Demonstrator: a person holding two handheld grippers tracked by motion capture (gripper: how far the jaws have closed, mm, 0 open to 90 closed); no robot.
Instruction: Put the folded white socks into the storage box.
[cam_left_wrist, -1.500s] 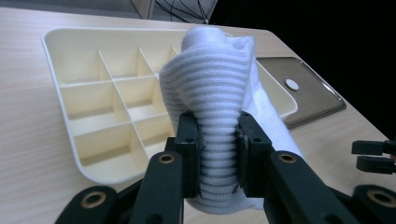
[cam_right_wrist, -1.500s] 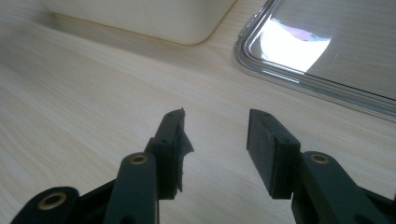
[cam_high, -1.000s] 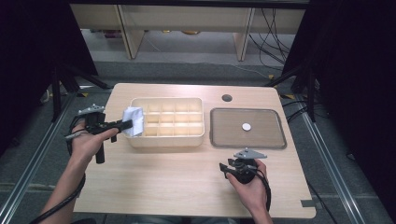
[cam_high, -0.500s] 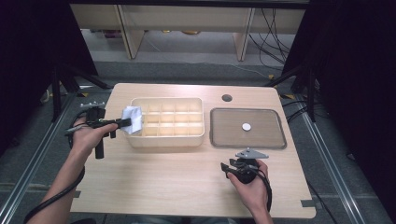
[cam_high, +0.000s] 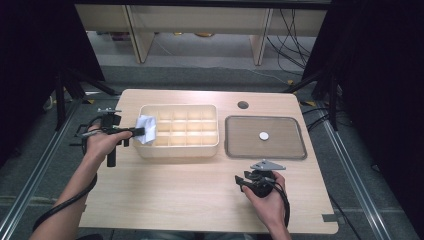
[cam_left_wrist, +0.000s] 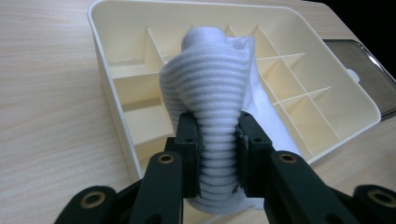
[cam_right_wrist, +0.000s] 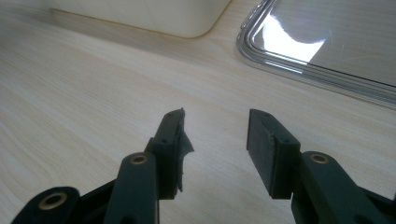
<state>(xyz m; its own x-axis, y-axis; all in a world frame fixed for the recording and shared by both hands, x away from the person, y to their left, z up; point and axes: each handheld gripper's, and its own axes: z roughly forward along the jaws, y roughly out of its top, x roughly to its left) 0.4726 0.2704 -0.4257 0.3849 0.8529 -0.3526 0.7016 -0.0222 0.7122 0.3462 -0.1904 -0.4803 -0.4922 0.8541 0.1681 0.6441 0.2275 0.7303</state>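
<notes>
We see the left gripper (cam_high: 141, 131) squeezing a white ribbed cloth (cam_left_wrist: 210, 107) tight between its two black jaws. The cloth is rolled up and soft, and it bulges out above the jaws. We see it hanging over the left end of the cream box (cam_high: 210, 142), which is split into many little square parts. The box sits on the wooden worktop (cam_high: 175, 190).

Our right gripper (cam_right_wrist: 215, 149) has let go. Its jaws stand apart with nothing between them, just above the worktop, near the front edge. Beside the box on the right we see a flat grey tray (cam_high: 290, 150) with a small white round thing (cam_high: 263, 135) lying in it.
</notes>
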